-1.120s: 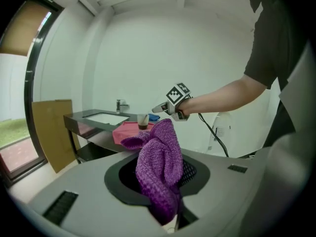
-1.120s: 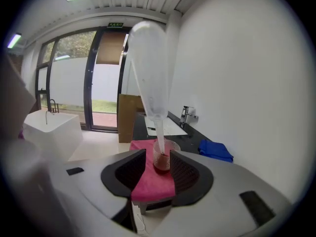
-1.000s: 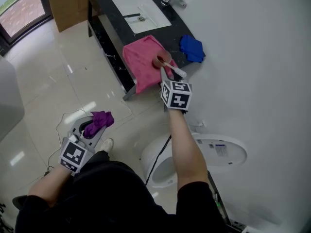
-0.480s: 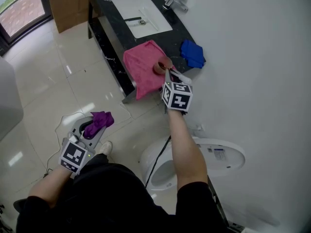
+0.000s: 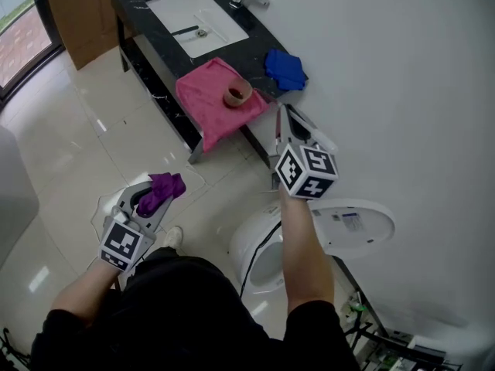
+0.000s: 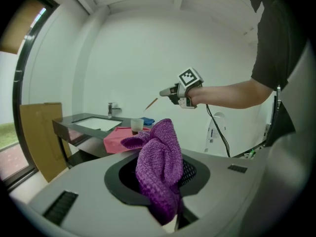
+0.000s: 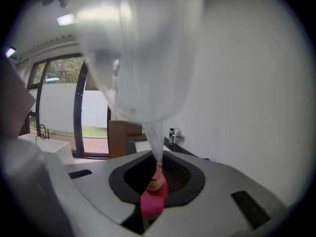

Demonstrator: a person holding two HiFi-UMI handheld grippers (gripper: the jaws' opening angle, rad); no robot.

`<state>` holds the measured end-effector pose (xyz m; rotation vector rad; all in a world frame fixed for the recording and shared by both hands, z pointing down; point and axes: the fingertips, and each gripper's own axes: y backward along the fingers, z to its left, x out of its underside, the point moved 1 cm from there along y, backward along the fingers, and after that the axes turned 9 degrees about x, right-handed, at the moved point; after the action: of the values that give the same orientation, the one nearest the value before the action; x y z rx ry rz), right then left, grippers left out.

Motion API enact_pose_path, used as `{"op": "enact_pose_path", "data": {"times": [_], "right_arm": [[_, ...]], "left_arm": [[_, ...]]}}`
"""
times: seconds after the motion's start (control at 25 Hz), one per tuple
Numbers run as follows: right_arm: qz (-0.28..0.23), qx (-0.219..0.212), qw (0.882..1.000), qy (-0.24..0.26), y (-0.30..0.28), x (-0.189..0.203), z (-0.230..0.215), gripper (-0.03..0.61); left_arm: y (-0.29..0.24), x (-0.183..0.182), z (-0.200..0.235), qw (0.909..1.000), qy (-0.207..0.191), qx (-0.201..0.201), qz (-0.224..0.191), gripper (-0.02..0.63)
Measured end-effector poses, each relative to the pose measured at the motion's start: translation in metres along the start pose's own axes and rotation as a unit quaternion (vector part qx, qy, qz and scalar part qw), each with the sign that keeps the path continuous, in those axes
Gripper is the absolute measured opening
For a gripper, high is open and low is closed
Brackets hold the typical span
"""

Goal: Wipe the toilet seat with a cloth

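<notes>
low at the left of the head view, the left gripper (image 5: 148, 203) is clamped on the purple cloth (image 5: 162, 186), over the pale tiled floor (image 5: 77, 153) and well apart from the toilet (image 5: 244, 257). the cloth is a nubbly, looped microfibre, violet all over, bunched into a thick wad with no print or tag showing. in the left gripper view the purple cloth (image 6: 159, 167) stands up out of the jaws. its long axis runs along the gripper and away from the camera, and one folded corner droops to the left. from above, that axis points up and to the right, toward the black marbled table (image 5: 255, 46).

readable writing is scarce. a label (image 5: 346, 221) on the toilet's raised lid (image 5: 371, 234) carries blue print too small to read. each gripper's cube bears only black-and-white square markers.

the right gripper (image 5: 286, 122) hangs between table and toilet. its jaws have just been closing and pinch a slim tool (image 7: 154, 149), clear plastic tapering to a pink end between the pads. what the tool is cannot be told. in the left gripper view the slim tool (image 6: 151, 103) shows as a thin brownish line slanting down toward the table.

on the table lie a pink towel (image 5: 209, 103) with a brown cup (image 5: 237, 95) on it, a blue cloth (image 5: 285, 68) beside it, and a white sink basin (image 5: 197, 22).
</notes>
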<state>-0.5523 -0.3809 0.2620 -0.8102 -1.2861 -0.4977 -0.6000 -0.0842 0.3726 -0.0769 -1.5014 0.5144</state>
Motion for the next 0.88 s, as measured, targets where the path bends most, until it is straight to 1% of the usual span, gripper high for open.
{"op": "enact_pose_path", "data": {"times": [0.08,0.16,0.24,0.32,0.44,0.52,0.6,0.76,0.88], "right_arm": [[-0.027,0.018,0.999,-0.014,0.036,-0.016,-0.020,0.035],[-0.046,0.043,0.998,-0.029,0.080,-0.022,-0.046,0.035],[-0.055,0.078,0.994,-0.047,0.131,-0.016,-0.077,0.035],[-0.053,0.124,0.989,-0.069,0.190,0.005,-0.112,0.035],[-0.042,0.174,0.979,-0.096,0.267,0.061,-0.173,0.035],[-0.028,0.196,0.973,-0.114,0.312,0.105,-0.206,0.035],[-0.010,0.216,0.967,-0.132,0.353,0.151,-0.229,0.035],[0.029,0.239,0.955,-0.171,0.409,0.247,-0.260,0.035],[0.059,0.238,0.950,-0.195,0.427,0.312,-0.276,0.035]], "left_arm": [[-0.009,-0.006,-0.007,0.9999,-0.008,0.015,-0.001,0.100],[-0.017,-0.012,-0.018,0.9995,-0.004,0.030,-0.002,0.100],[-0.026,-0.019,-0.034,0.9988,0.001,0.050,0.000,0.100],[-0.038,-0.023,-0.056,0.9965,-0.008,0.083,0.009,0.100],[-0.070,-0.020,-0.105,0.9901,-0.046,0.130,0.022,0.100],[-0.090,-0.021,-0.140,0.9858,-0.061,0.153,0.032,0.100],[-0.104,-0.026,-0.173,0.9821,-0.068,0.172,0.037,0.100],[-0.124,-0.036,-0.231,0.9789,-0.065,0.188,0.049,0.100],[-0.133,-0.041,-0.270,0.9788,-0.065,0.186,0.056,0.100]]}}
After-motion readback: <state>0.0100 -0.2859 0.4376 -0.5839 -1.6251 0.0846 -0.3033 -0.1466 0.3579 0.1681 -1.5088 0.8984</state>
